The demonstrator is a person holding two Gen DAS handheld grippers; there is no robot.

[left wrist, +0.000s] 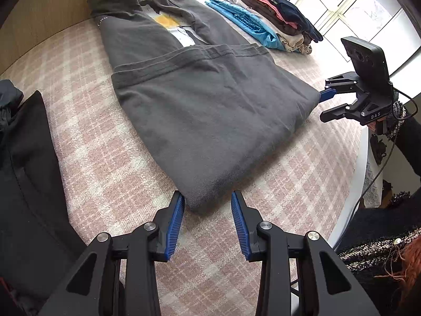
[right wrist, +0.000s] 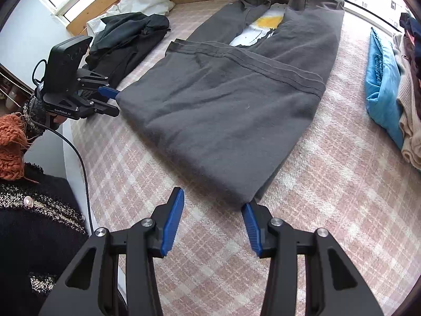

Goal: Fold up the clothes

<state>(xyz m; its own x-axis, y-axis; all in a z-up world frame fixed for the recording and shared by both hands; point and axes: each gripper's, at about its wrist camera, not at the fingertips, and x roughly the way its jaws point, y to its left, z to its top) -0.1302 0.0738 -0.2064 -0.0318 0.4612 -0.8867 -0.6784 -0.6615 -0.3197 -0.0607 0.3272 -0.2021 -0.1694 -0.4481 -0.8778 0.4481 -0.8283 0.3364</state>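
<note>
Pink checked bedspread (left wrist: 110,179), folded grey hoodie (left wrist: 205,121), both grippers' jaws apart, gripping nothing.

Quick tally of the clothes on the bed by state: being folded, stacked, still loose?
Being folded: 1, the grey hoodie
Stacked: 1 pile; the count within it is unclear
Still loose: 1 dark heap and 1 white garment, so 2
Total: 4 groups
</note>
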